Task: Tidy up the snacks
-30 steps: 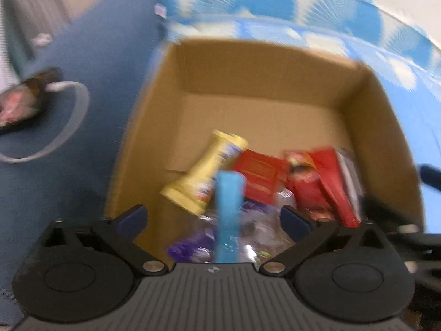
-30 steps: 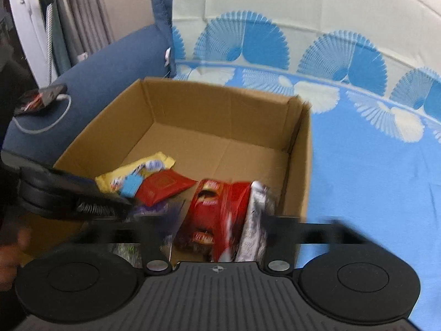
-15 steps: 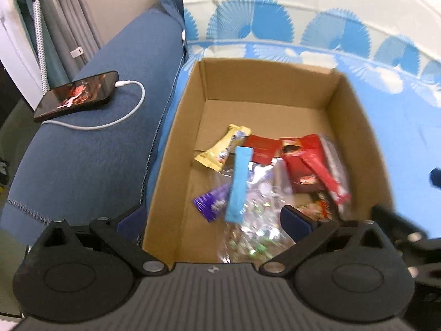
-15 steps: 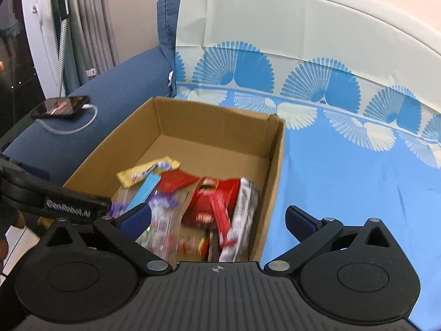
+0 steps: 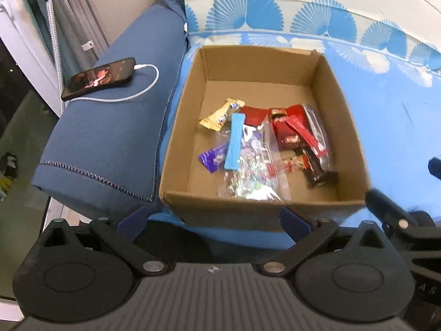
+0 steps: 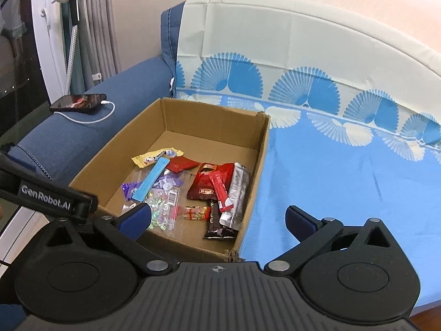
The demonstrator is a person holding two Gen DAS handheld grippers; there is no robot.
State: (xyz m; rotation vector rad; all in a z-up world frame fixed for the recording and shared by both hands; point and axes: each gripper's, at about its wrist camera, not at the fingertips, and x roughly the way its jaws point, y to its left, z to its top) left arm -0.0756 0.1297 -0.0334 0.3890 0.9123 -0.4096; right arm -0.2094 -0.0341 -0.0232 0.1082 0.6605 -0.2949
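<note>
Left wrist view: left gripper (image 5: pixel 212 222) spread wide, empty, short of the cardboard box (image 5: pixel 344 127). Snacks (image 5: pixel 256 149) lie inside, toward 3 o'clock. Phone (image 5: pixel 99 78) on armrest at 10 o'clock.

Right wrist view: right gripper (image 6: pixel 217 219) parted, empty; box (image 6: pixel 261 151) at 11 o'clock, snacks (image 6: pixel 217 184) inside.

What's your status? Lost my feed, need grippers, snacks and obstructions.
Left gripper open, empty. Right gripper open, empty. Snacks all inside cardboard box. Nothing blocking; phone off on sofa arm.
</note>
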